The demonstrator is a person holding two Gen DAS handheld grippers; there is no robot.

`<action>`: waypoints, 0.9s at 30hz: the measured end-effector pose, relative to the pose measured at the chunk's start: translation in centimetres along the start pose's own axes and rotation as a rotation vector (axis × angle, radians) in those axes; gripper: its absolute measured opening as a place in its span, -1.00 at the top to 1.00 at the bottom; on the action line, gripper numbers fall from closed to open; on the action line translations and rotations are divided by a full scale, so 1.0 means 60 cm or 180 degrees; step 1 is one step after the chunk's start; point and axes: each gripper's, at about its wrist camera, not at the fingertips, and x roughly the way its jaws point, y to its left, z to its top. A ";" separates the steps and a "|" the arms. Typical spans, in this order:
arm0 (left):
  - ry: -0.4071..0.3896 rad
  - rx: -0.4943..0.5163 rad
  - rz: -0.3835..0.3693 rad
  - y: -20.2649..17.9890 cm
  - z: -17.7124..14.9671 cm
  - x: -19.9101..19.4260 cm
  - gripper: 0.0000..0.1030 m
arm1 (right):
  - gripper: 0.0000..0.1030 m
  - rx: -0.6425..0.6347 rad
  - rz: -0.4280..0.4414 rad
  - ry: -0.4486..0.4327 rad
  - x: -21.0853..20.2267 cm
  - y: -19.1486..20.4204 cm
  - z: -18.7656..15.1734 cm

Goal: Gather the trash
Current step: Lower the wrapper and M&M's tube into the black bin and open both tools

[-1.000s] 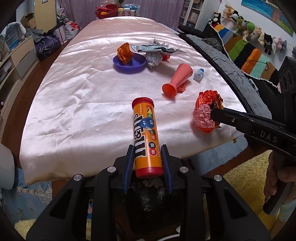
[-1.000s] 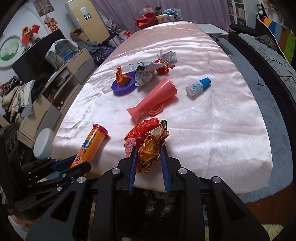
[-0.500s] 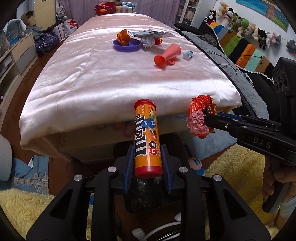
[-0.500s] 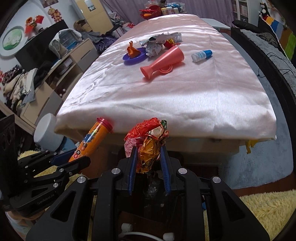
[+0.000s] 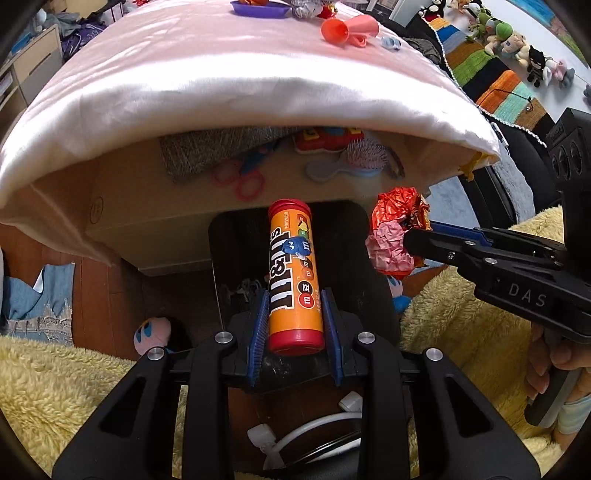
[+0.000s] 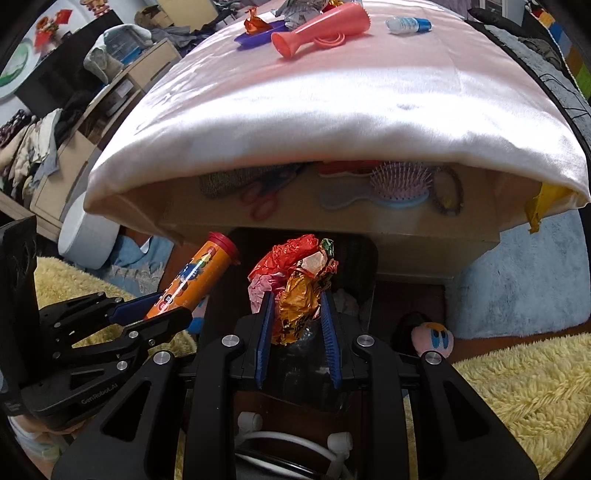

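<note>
Where a second ago both grippers sat level with the pink sheet, they have since dropped below the table edge and now hang over a black bin (image 5: 343, 236) on the floor. Nearest the lens, the left gripper (image 5: 295, 325) is clamped narrowly on the orange candy tube (image 5: 293, 273), its blue pads (image 5: 260, 321) pressing the tube's lower end while the red cap points away toward the bin's far rim. Just to its right, the right gripper (image 6: 297, 323) pinches a crumpled wad of red and orange wrappers (image 6: 295, 280), held above the same bin. Neither item has been let go. The bin's contents are dark and hard to make out; only some crumpled pale scraps show behind the tube. A pink plush toy (image 6: 432, 338) lies on the floor by the bin, beside a yellow shaggy rug (image 6: 517, 387).

Beyond the bin, a shelf under the table, unseen earlier, now shows a pink hairbrush (image 6: 400, 182) and red-handled scissors (image 6: 260, 199); things further back on it are shadowed by the overhanging sheet (image 6: 332, 122). Farthest off, the tabletop is foreshortened: the coral horn (image 6: 319, 26), the purple plate (image 6: 258, 33) and the small blue-capped bottle (image 6: 408, 24) remain on it, partly cut by the frame's top edge
</note>
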 end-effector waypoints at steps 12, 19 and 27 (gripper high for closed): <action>0.0059 -0.0044 0.0048 0.003 -0.001 0.007 0.22 | -0.04 0.0201 0.0063 0.0035 0.001 -0.018 0.002; -0.0064 0.0025 0.0181 0.003 0.009 -0.019 -0.61 | -0.75 0.0466 -0.0048 -0.0149 -0.032 -0.035 0.016; -0.0299 0.0067 0.0248 0.007 0.043 -0.065 -0.82 | -0.86 0.0574 -0.0186 -0.0577 -0.104 -0.066 0.052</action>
